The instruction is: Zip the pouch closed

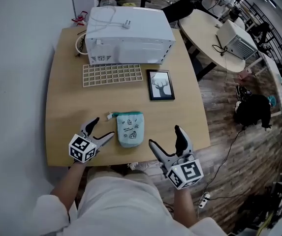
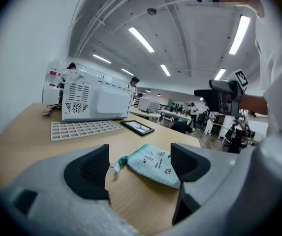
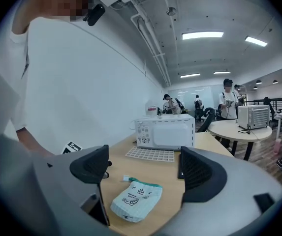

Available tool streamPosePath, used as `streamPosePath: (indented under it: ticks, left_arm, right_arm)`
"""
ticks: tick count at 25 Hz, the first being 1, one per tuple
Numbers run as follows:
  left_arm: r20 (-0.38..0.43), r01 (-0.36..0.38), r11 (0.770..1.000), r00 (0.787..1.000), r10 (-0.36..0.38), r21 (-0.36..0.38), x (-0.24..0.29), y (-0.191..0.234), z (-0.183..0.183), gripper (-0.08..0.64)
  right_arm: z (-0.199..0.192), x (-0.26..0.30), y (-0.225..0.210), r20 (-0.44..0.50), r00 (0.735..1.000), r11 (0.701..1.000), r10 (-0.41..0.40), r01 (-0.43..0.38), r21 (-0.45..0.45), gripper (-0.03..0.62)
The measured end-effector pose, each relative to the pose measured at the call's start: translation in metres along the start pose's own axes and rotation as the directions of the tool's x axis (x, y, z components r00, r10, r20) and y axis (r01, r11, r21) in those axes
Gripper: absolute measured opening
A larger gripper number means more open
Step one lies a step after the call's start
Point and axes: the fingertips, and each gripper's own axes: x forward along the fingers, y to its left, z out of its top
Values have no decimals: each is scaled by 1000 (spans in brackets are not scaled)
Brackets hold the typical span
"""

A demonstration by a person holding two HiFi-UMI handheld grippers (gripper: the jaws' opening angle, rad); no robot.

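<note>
Small pale-green fabric pouch (image 1: 130, 129) with teal zip edge is seen flat on the wooden bench (image 1: 72, 107), between left gripper (image 1: 100, 130) and right gripper (image 1: 166, 140). Jaws of both are apart and empty.

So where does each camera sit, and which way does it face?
Head view: on the person's head, facing steeply down at the table; shows their white shirt, left gripper and right gripper.
Left gripper view: on that gripper, facing along its open jaws, forward-right; shows the shirt.
Right gripper view: on that gripper, facing forward-left; shows the shirt too.
Shared: all see the pouch and white appliance.
</note>
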Motion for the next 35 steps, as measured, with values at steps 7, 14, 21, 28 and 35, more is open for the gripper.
streamPosePath:
  ticks: [7, 14, 21, 28, 35]
  left_arm:
    - [-161, -16, 1000, 987, 17, 7, 44, 36, -37, 323]
    - [-322, -10, 999, 947, 21, 37, 71, 47, -63, 273]
    - [-416, -29, 999, 908, 45, 45, 84, 50, -83, 198]
    - [-414, -54, 997, 907, 72, 56, 90, 52, -81, 111]
    - [-319, -74, 997, 945, 73, 10, 86, 53, -62, 34]
  right_arm:
    - [-14, 1, 3, -72, 997, 1000, 15, -15, -1, 442]
    - [-5, 4, -1, -88, 996, 999, 6, -10, -43, 438]
    - [-2, 6, -1, -85, 996, 999, 4, -8, -53, 428]
    - [-9, 2, -7, -89, 996, 999, -6, 3, -34, 426]
    - [-14, 8, -11, -84, 996, 1000, 21, -22, -12, 426]
